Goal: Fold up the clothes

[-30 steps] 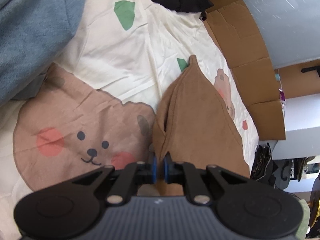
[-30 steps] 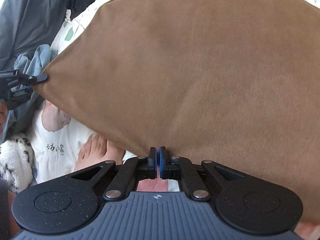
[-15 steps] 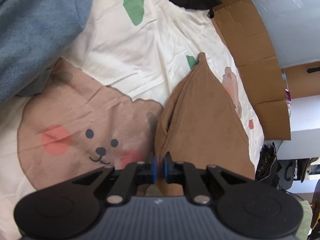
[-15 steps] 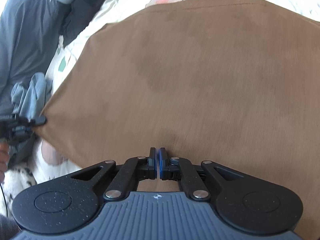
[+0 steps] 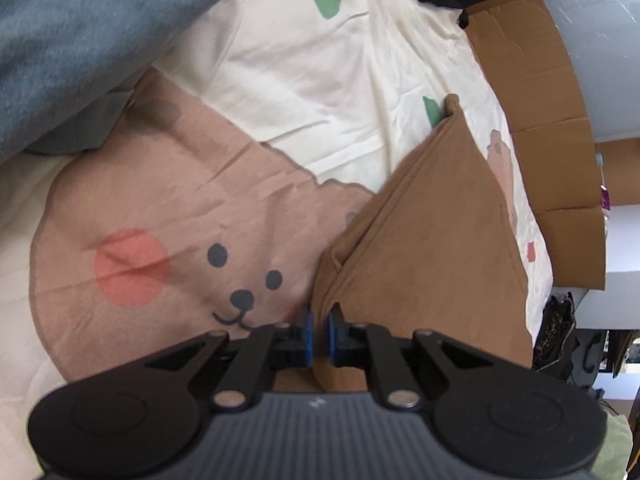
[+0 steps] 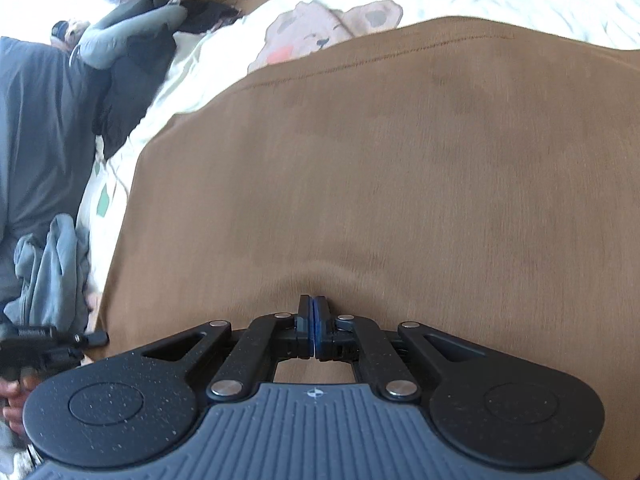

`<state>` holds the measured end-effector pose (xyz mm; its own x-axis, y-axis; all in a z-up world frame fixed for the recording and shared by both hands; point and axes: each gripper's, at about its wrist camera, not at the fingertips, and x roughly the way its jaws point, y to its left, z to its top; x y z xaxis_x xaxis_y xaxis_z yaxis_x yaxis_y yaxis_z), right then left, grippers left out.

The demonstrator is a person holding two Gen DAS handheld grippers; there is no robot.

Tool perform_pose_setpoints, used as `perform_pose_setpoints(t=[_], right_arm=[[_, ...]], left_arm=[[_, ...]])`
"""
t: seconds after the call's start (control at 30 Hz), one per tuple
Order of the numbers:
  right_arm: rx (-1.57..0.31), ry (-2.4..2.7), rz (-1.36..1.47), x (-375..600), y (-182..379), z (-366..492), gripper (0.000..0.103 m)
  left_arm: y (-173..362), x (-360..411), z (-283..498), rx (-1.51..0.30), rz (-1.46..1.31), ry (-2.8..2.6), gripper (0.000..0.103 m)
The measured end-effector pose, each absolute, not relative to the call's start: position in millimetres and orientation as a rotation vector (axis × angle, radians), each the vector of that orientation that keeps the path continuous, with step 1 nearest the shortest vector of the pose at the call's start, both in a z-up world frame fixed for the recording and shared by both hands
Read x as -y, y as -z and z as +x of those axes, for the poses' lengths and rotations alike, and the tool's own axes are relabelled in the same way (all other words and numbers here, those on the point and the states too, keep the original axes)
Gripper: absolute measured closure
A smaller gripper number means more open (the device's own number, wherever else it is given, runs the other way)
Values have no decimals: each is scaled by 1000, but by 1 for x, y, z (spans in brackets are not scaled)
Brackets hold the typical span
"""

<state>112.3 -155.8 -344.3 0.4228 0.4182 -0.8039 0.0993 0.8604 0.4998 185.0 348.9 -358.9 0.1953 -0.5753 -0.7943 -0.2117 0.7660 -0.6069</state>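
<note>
The brown cloth (image 6: 400, 184) lies spread over the bear sheet (image 5: 312, 92), its stitched hem toward the sheet's small bear print (image 6: 332, 28). The left gripper (image 5: 318, 334) is clamped on a corner of the cloth, a fold of fabric pinched between its blue pads. The right gripper (image 6: 313, 330) sits at the cloth's near edge, pads almost touching and just starting to part; fabric puckers at its tips, but whether any is between them I cannot tell. A blue-grey garment (image 5: 80, 36) lies on the sheet beyond the big bear face. Cardboard (image 5: 552, 136) runs along the sheet's far side from it.
</note>
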Motion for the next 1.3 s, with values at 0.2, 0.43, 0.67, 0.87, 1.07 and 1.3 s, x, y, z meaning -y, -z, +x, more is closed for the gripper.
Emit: perform_pose_setpoints(t=[0.2,0.43,0.67,0.87,1.07,1.3], right_arm=[[-1109,-175,536,163,347,133,100],[-1081,-140,528,174,351,158,100],[-1047,-109,522,179,350,178,100],[-1016,-77,532,187,351,193,100],[-1013,-75,491,190,349,213,100],[-1012,-70,419,192,344,239,100]], left_arm=[[368,-351,184,-1386,-729,285,95],[371,-352,182,-1384,-743,292,95],[374,-352,182,-1382,-759,293,95],[374,-353,182,-1383,-762,299,95],[373,-351,185,-1390,-746,309,95],[368,-350,184,-1390,-734,319,95]])
